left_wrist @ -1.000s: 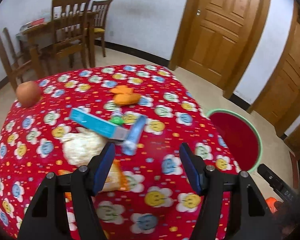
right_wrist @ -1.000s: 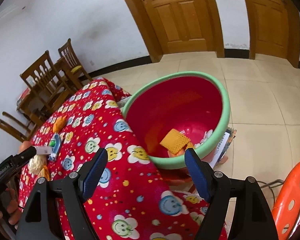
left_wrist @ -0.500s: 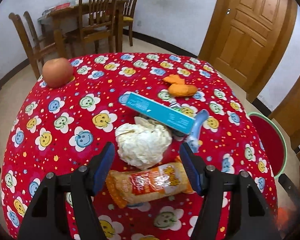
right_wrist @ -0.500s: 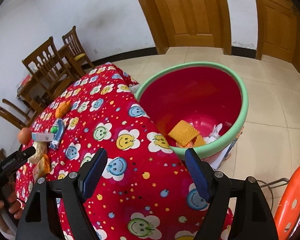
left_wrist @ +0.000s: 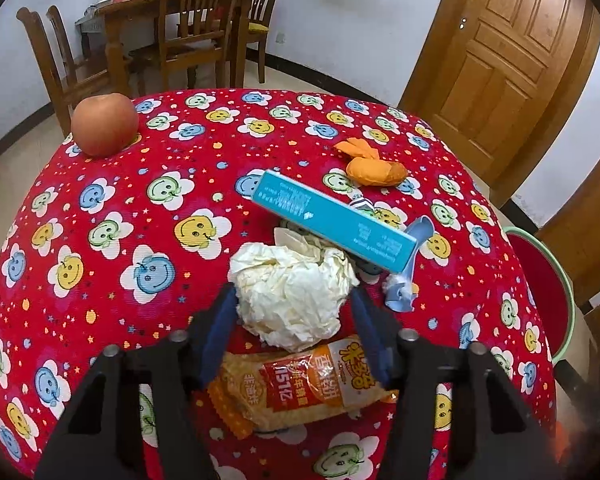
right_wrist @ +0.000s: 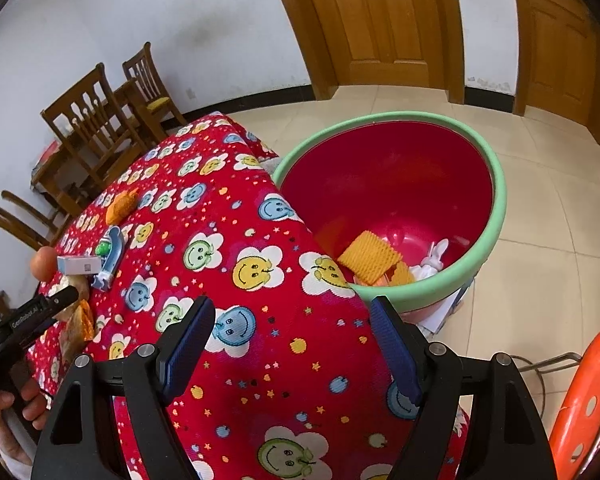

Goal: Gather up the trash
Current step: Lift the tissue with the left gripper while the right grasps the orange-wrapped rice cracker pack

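In the left wrist view my left gripper (left_wrist: 294, 300) is open, its fingers on either side of a crumpled white paper ball (left_wrist: 292, 290) on the red tablecloth (left_wrist: 140, 208). An orange snack packet (left_wrist: 300, 384) lies under the fingers. A teal box (left_wrist: 332, 222), a blue tube (left_wrist: 408, 264) and orange peel (left_wrist: 374, 168) lie beyond. My right gripper (right_wrist: 292, 344) is open and empty above the table edge, beside the red bin with a green rim (right_wrist: 496, 216), which holds yellow and white trash (right_wrist: 370, 258).
An apple (left_wrist: 104, 124) sits at the table's far left. Wooden chairs (left_wrist: 196, 28) and a side table stand behind it, wooden doors (left_wrist: 504, 52) to the right. An orange stool (right_wrist: 588, 400) stands on the tiled floor at the lower right in the right wrist view.
My left gripper has swung left and moved forward until its fingers flank the paper ball. My right gripper has drifted a little over the table edge, with the bin shifting right in its view.
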Available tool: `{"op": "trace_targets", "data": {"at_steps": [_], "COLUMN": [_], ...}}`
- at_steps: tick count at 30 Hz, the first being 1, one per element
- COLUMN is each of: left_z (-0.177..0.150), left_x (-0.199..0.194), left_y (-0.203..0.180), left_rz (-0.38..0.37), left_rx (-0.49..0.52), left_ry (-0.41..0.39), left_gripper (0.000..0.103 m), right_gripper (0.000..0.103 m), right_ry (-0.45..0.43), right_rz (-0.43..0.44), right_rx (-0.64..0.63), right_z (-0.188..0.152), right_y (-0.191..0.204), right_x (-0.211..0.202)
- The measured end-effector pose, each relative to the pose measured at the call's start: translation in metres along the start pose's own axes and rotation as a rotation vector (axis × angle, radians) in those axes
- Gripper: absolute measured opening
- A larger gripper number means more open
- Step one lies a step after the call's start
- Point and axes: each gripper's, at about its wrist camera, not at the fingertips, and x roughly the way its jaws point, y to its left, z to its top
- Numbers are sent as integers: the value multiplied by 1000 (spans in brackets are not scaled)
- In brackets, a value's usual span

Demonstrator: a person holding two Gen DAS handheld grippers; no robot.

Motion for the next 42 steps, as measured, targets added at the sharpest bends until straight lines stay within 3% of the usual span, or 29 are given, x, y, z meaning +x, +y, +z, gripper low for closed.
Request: {"op": "trace_targets", "data": {"at_steps": [2, 16, 34, 37, 42], "left_z": [0, -6, -29, -33, -40], "left_x": [-3, -48, -93, -97, -99], "left_y": [2, 21, 94, 104, 115], "left_rz": [-8, -9, 95, 99, 91], "left_rx": [-6, -34, -142, -161, -181], "left_ry": [-6, -78, -123, -128, -129], "left_gripper": [49, 48, 48, 48, 48], "right_gripper": [80, 80, 81, 87, 88], "right_ry": [3, -22, 41, 62, 96], "right_rz": [4, 53, 176, 203, 229], "right_rx": [1, -79, -285, -305, -349], "right_z": [-1, -2, -23, -28, -37], "right_y": [1, 35, 137, 153, 179], "right_x": [0, -12, 2, 8, 20]}}
